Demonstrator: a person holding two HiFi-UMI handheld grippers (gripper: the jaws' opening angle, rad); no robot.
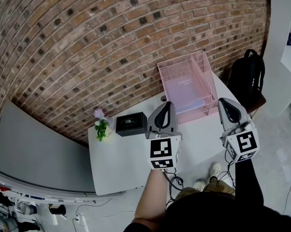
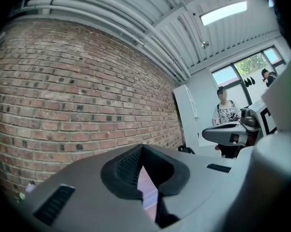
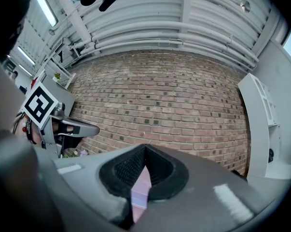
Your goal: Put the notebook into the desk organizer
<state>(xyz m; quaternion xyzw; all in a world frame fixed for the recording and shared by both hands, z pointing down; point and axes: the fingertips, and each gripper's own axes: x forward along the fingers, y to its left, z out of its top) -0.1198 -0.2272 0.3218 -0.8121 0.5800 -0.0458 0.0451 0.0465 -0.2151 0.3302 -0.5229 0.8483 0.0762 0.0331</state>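
Note:
The pink mesh desk organizer (image 1: pixel 203 65) stands at the far right of the white table (image 1: pixel 120 164). A lavender notebook (image 1: pixel 183 93) lies flat on its lower tray. My left gripper (image 1: pixel 165 106) is raised above the table just left of the organizer's front, shut with nothing in it. My right gripper (image 1: pixel 226 103) hangs near the organizer's front right corner, also shut and empty. In the left gripper view the left gripper (image 2: pixel 142 148) has its tips meeting, with a pink sliver behind. The right gripper view shows the right gripper (image 3: pixel 145 148) the same way.
A black box (image 1: pixel 131 124) and a small flower plant (image 1: pixel 101 126) sit at the table's back left. A black backpack (image 1: pixel 246 77) rests beside the table on the right. A brick wall (image 1: pixel 111 37) runs behind. A person (image 2: pixel 226 113) stands by the window.

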